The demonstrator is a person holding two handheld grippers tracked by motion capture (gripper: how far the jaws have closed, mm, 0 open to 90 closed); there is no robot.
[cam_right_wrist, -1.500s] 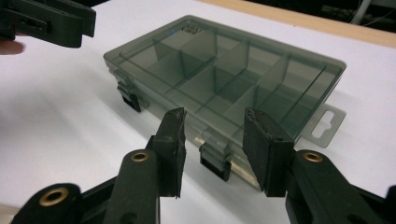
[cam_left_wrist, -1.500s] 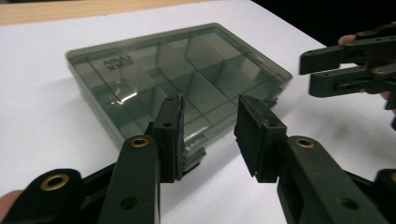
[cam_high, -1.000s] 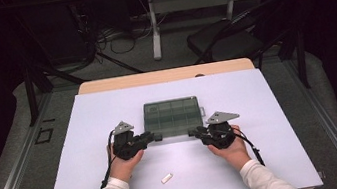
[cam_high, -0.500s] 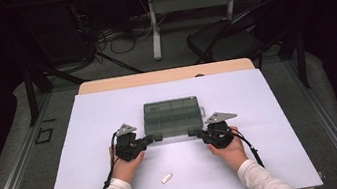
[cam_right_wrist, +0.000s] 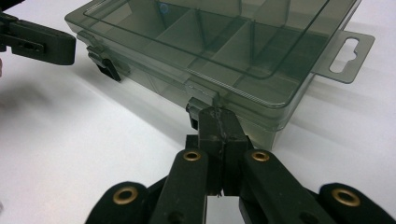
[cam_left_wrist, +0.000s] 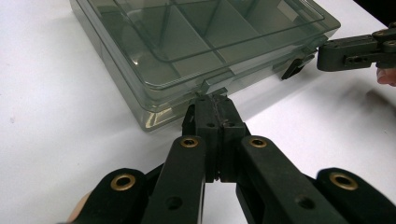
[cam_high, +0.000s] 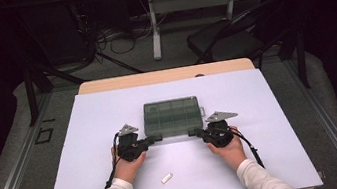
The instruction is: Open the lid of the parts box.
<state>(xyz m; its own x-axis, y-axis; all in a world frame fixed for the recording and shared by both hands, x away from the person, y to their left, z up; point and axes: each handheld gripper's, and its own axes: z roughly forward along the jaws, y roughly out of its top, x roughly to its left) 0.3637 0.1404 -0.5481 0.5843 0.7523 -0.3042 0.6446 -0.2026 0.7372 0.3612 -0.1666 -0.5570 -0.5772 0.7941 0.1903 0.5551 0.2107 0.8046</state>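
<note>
Centrally on the table [cam_high: 87, 137], a flat rectangular surface covered in smooth matte white with a strip of pale wood showing along its far edge, lies the box [cam_high: 172, 116]. It is a shallow rectangular case of smoky translucent plastic, divided inside by thin walls into compartments, with a glossy lid that lies flat and reflects light. A flat hang tab [cam_right_wrist: 345, 56] with a slot projects from one short side. Two small latches sit on the box's near long side: one latch [cam_left_wrist: 212, 88] toward the left, the other latch [cam_right_wrist: 201, 100] toward the right.

The left gripper [cam_high: 155, 138] is matte black plastic with brass-coloured rivets at its pivots and a grey three-cornered plate on top. Its jaws are pressed together with nothing between them, and the tips touch the left latch at the box's near edge. The right gripper [cam_high: 195, 132] is of the same build; its jaws are likewise pressed together on nothing, tips against the right latch. Each is held by a hand in a white sleeve, coming in from the table's near edge.

Near the table's near edge, between the two forearms and well apart from the box, lies a small white oblong piece [cam_high: 167, 178].
</note>
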